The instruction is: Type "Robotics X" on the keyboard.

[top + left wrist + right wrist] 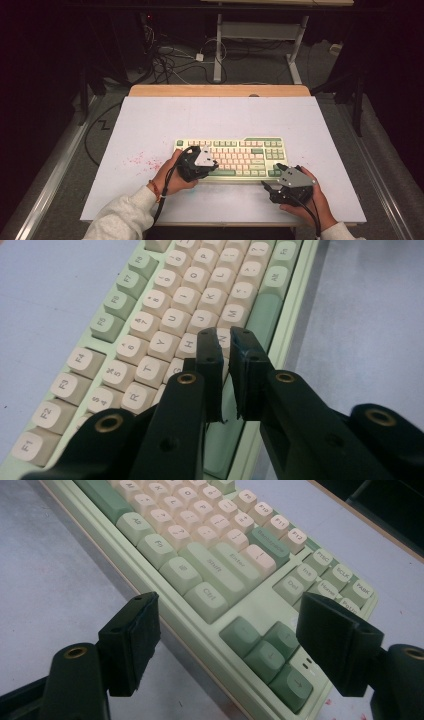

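Nearly clenched left gripper (226, 342) over the green-and-cream plastic keyboard's (150, 330) H key; released right gripper (227, 630) frames Ctrl (arrow keys between)

1 keyboard (235, 157), pale green w/ cream keys, near the front edge of the table (150, 125), approx centre. 2 grippers: left gripper (212, 165) over the keyboard's left part, right gripper (270, 187) at its front right corner. 2 hands: left hand (170, 175), right hand (312, 200). 1 patch of red specks (140, 161) left of the keyboard. 4 dark green arrow keys (270, 652).
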`<action>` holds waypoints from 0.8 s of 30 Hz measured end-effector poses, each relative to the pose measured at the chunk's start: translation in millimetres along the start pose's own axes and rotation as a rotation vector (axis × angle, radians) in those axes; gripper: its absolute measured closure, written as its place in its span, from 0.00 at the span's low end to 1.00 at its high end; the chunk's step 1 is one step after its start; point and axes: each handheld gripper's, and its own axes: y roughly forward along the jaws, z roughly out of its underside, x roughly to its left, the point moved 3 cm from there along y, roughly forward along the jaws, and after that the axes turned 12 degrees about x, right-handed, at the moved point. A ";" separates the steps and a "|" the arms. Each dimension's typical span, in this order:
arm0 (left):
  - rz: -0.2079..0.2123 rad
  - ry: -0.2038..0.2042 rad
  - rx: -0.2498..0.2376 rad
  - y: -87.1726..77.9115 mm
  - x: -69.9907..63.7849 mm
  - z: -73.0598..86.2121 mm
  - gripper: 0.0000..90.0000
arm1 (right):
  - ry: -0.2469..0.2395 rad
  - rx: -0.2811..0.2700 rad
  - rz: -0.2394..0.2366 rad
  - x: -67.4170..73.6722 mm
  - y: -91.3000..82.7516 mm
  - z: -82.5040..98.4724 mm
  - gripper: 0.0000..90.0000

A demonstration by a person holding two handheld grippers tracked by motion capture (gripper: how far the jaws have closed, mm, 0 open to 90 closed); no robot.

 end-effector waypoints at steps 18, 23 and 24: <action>-0.138 -0.046 -0.060 -14.9 7.3 11.3 0.52 | 0.004 0.000 -0.003 -0.5 -0.5 0.2 0.29; -0.145 -0.033 -0.072 -16.8 5.5 15.2 0.41 | 0.011 -0.006 -0.004 -1.6 -1.3 0.2 0.29; -0.147 -0.033 -0.073 -17.0 5.2 16.0 0.39 | 0.011 -0.006 -0.004 -1.9 -1.5 0.3 0.29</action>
